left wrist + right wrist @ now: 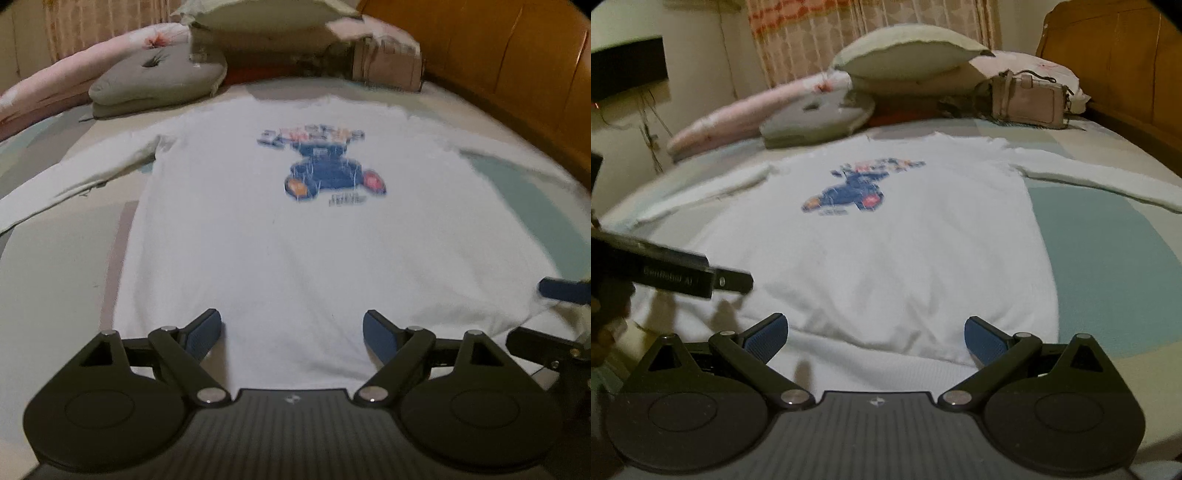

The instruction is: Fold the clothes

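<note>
My left gripper [291,334] over hem of white sweatshirt [280,251], jaws wide, nothing between pads. Sweatshirt flat on bed [55,266], print up, sleeves spread out. Right gripper [561,291] peeks in at right edge. Grey cushion [159,77] beyond collar, wooden headboard [498,55] right.

A home bedroom, this: a made bed [1108,266] with a wooden headboard [1115,62], stacked pillows [905,55], a handbag [1030,99] and curtains [871,37] behind.
</note>
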Motion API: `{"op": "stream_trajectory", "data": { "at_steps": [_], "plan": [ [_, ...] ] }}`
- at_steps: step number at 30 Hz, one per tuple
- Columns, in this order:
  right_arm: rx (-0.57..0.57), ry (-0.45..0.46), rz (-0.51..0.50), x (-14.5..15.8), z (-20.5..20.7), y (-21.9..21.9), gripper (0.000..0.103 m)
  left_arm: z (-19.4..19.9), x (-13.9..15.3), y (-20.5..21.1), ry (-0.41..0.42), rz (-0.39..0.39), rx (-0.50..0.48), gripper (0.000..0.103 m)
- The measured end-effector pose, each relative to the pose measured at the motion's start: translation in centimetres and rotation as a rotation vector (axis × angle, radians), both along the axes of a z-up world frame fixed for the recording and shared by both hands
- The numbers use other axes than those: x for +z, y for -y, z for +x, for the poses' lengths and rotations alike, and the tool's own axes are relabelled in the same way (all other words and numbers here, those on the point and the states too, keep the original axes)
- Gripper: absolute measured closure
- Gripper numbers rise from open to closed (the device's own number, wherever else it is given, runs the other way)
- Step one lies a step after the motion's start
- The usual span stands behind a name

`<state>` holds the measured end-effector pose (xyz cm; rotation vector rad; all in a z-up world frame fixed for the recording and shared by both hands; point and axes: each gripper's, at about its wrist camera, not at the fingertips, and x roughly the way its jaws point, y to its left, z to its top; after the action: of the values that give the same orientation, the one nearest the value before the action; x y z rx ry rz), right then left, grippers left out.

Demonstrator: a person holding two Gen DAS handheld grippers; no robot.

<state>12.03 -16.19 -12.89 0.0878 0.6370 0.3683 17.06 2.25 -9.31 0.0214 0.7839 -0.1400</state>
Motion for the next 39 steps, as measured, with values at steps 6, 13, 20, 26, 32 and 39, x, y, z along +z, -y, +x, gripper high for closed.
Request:
{"op": "stream_trajectory", "data": {
  "at_steps": [6, 13, 20, 26, 32, 39],
  "plan": [
    [0.055, 0.037, 0.147, 1.0, 0.4, -0.1, 0.0, 1.1, 3.3, -5.6, 0.186, -0.031, 0.073, 0.017],
    [0.105, 0.059, 0.193, 1.3, 0.4, -0.7, 0.0, 4.9, 2.6, -16.3, 0.242, -0.045, 0.297, 0.015],
    [0.07, 0.023, 0.228, 0.7, 1.2, -0.7, 0.0, 6.7, -1.6, -25.3, 0.203, -0.179, 0.5, 0.015],
    [0.029, 0.002, 0.224, 0.2, 1.8, -0.7, 0.0, 7.4, -3.3, -28.6, 0.23, -0.292, 0.527, 0.008],
    [0.031, -0.007, 0.196, -0.1, 2.0, -1.1, 0.0, 8.8, -3.3, -29.9, 0.23, -0.322, 0.54, 0.005],
    [0.055, 0.073, 0.135, 1.7, 1.5, -2.5, 0.0, 10.2, -3.6, -32.0, 0.258, -0.389, 0.583, 0.005]
  ]
}}
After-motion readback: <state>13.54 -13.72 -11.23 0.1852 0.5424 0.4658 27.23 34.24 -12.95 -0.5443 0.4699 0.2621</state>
